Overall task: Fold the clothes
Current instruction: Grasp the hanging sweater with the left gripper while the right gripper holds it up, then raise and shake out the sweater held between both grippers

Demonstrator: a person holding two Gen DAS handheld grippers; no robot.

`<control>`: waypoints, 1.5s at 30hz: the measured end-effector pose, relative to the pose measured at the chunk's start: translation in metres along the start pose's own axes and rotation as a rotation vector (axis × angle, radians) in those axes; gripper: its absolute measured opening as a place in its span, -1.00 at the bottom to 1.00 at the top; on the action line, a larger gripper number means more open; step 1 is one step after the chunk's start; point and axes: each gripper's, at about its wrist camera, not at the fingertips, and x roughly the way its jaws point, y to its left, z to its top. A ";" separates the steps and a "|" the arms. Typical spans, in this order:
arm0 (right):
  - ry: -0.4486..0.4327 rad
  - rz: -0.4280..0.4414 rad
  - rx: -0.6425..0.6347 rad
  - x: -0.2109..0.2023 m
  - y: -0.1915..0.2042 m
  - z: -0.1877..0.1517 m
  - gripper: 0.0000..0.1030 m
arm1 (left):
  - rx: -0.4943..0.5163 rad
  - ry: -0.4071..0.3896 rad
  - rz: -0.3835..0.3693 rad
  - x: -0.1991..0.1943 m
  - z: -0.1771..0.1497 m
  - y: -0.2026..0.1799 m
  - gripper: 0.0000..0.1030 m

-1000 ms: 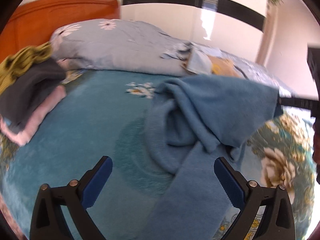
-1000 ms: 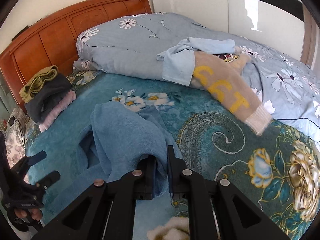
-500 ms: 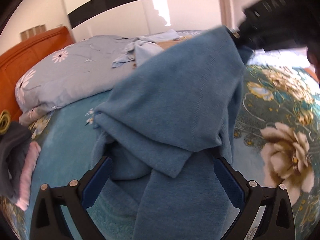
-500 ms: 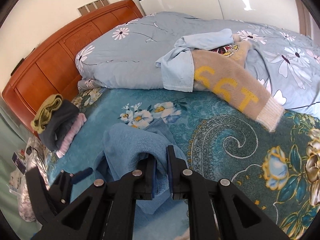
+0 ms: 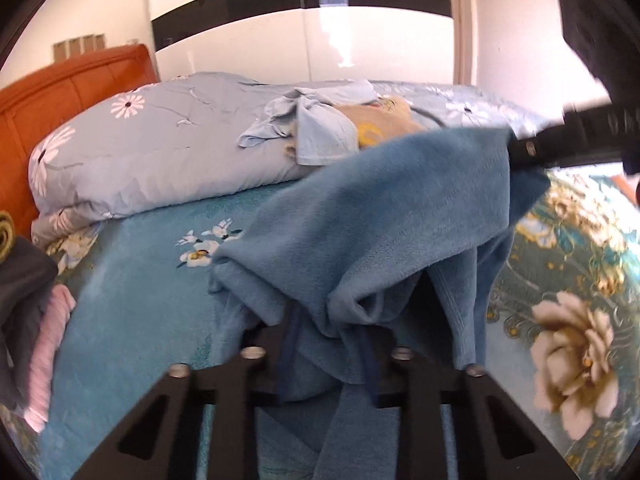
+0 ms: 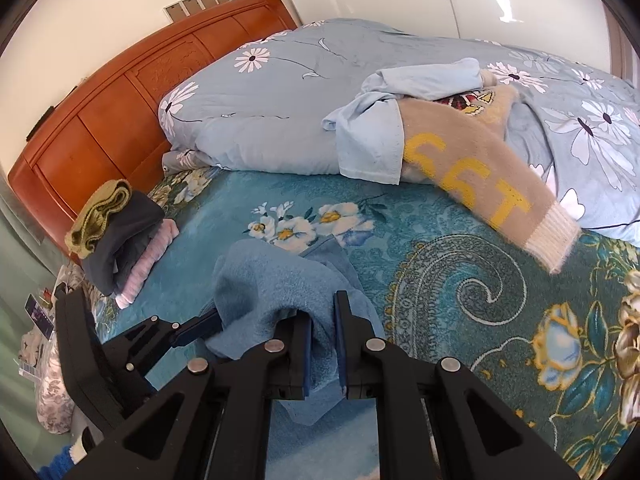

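A blue fleece garment (image 5: 372, 216) hangs between my two grippers above the bed. My left gripper (image 5: 326, 344) is shut on a bunched fold of it at the lower edge. My right gripper (image 6: 322, 344) is shut on another part of the garment (image 6: 280, 284). In the left wrist view the right gripper (image 5: 532, 148) holds the cloth's upper right corner. In the right wrist view the left gripper (image 6: 200, 324) shows at lower left, its tips hidden in the cloth.
The teal floral bedspread (image 6: 460, 280) lies below. A stack of folded clothes (image 6: 120, 232) sits by the wooden headboard (image 6: 120, 104). A light blue shirt (image 6: 380, 136) and a beige sweater (image 6: 480, 180) lie on the blue duvet (image 6: 280, 100).
My left gripper went from open to shut on the blue garment. The garment has been lifted and drawn toward the left gripper; the right gripper kept its hold.
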 end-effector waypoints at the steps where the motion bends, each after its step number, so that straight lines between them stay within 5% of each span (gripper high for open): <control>1: 0.005 0.000 -0.004 0.001 0.000 0.000 -0.79 | -0.028 -0.012 -0.001 -0.005 0.001 0.007 -0.81; 5: 0.019 -0.013 -0.029 0.005 0.000 -0.001 -0.74 | -0.143 -0.050 -0.020 -0.021 0.007 0.032 -0.84; 11: 0.040 0.003 -0.046 0.008 0.002 -0.006 -0.41 | -0.226 -0.083 -0.013 -0.035 0.020 0.064 -0.85; 13: 0.049 -0.006 -0.057 0.006 0.004 -0.011 -0.16 | -0.231 -0.093 0.003 -0.040 0.021 0.073 -0.85; 23: 0.070 0.034 -0.117 -0.009 0.006 -0.057 -0.10 | -0.320 -0.088 0.054 -0.053 0.008 0.118 -0.85; 39: 0.068 -0.132 -0.297 0.033 0.024 -0.054 -0.10 | -0.376 -0.069 0.070 -0.062 -0.007 0.131 -0.85; 41: 0.040 -0.128 -0.282 0.033 0.025 -0.050 -0.20 | -0.374 -0.071 0.081 -0.066 -0.009 0.135 -0.85; 45: 0.002 -0.100 -0.233 0.028 0.028 -0.037 -0.83 | -0.397 -0.078 0.084 -0.073 -0.010 0.143 -0.86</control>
